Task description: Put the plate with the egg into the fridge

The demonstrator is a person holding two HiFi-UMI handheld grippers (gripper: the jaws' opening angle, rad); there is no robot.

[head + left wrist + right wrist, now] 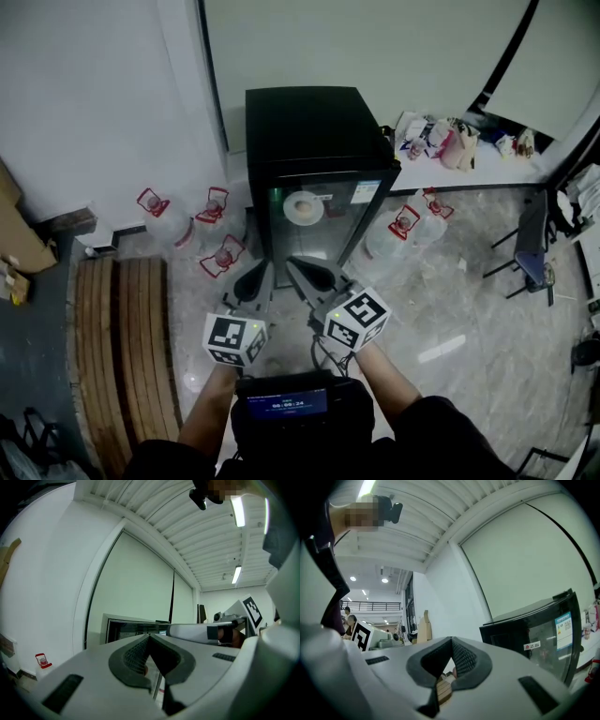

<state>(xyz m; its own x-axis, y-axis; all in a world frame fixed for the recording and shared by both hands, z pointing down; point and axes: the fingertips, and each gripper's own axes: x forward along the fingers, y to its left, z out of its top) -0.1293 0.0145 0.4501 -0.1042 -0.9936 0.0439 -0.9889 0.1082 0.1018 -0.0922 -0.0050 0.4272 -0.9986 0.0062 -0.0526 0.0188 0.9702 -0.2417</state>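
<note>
- Left gripper [149, 638] is closed with nothing in it: in its own view the two dark pads meet at the tip, and only the fridge front shows beyond them.
- Right gripper [451, 641] is the same, pads together and empty, with the black fridge [314, 131] off to its right side in its own view.
- From the head view we see both grippers held level and side by side in front of the fridge, low on its glass door [323, 225], near it but apart from it as far as we can tell.
- We see the plate [303, 207] through the glass as a round white shape on an upper level inside. Its centre looks a little darker, but we cannot make out whether that is the egg.
- The relation that matters is that the plate lies straight ahead of both grippers, behind the glass and higher than their tips. It sits roughly between the two, a little closer to the right gripper.
- We judge that the door is shut, though its edge is hard to read from above.
- With the plate inside and neither gripper holding anything, we judge the placing done. Only a pull back from the door seems left.
- Water jugs [221, 253] with red handles stand on the floor just beside the fridge on both sides, so we would mind them on any step sideways.
</note>
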